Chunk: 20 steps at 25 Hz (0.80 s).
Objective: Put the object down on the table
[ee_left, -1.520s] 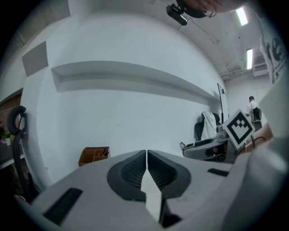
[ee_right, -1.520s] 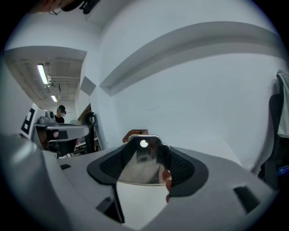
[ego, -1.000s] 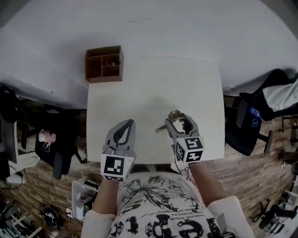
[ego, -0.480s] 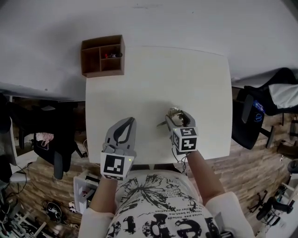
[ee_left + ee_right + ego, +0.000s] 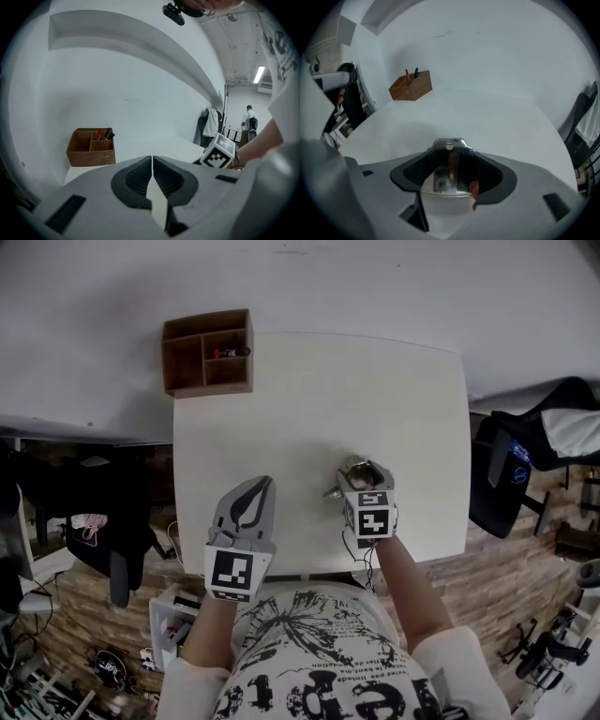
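Metal object (image 5: 449,143) sits clamped in my right gripper (image 5: 363,474), low over the table (image 5: 281,390), near-right part, handle poking left, so straight down is the move; left gripper (image 5: 247,510) closed on nothing.

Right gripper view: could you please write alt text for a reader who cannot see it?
The right gripper holds a shiny metal object between its jaws over a white table. A wooden organiser with pens stands at the far left corner.

The right hand-held gripper (image 5: 366,472) is tipping more steeply down toward the counter (image 5: 281,390), its marker cube (image 5: 367,517) drawing closer to the jaws, carrying the shiny metal object (image 5: 448,145) with it.
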Motion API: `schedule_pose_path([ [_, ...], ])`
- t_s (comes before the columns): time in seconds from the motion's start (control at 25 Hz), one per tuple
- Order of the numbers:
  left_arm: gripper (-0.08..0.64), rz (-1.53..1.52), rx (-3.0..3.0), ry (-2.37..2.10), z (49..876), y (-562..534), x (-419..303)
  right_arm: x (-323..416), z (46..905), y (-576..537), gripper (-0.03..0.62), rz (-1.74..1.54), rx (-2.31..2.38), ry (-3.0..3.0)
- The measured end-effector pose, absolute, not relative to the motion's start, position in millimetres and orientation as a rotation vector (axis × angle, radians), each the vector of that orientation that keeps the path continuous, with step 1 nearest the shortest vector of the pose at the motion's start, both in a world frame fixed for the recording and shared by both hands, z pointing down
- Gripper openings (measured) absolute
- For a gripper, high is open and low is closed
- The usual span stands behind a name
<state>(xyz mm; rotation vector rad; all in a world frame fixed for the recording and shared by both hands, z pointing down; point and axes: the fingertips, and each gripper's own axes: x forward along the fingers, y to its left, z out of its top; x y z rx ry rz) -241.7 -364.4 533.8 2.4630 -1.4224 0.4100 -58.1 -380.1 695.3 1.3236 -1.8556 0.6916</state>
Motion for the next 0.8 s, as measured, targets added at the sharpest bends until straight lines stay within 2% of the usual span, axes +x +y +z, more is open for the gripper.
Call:
schedule_pose_path([
  [0.24, 0.012, 0.418, 2.463, -1.4, 523, -364, -238, -58, 698, -383, 0.298, 0.731, 1.284, -1.808],
  [0.32, 0.012, 0.411, 2.467, -1.406, 520, -363, -237, -58, 696, -384, 0.334, 0.745, 1.301, -1.817],
  [0.52, 0.012, 0.38, 2.487, -1.459, 505, -363, -236, -63, 657, -393, 0.35, 0.729, 1.39, -1.923],
  [0.56, 0.012, 0.376, 2.482, -1.465, 499, -363, -235, -63, 644, -395, 0.343, 0.724, 1.42, -1.957],
  [0.68, 0.012, 0.348, 2.508, -1.513, 488, -360, -230, -57, 604, -399, 0.22, 0.733, 1.515, -2.054],
  [0.8, 0.012, 0.331, 2.531, -1.54, 475, -357, -224, -50, 566, -400, 0.155, 0.673, 1.568, -2.143],
])
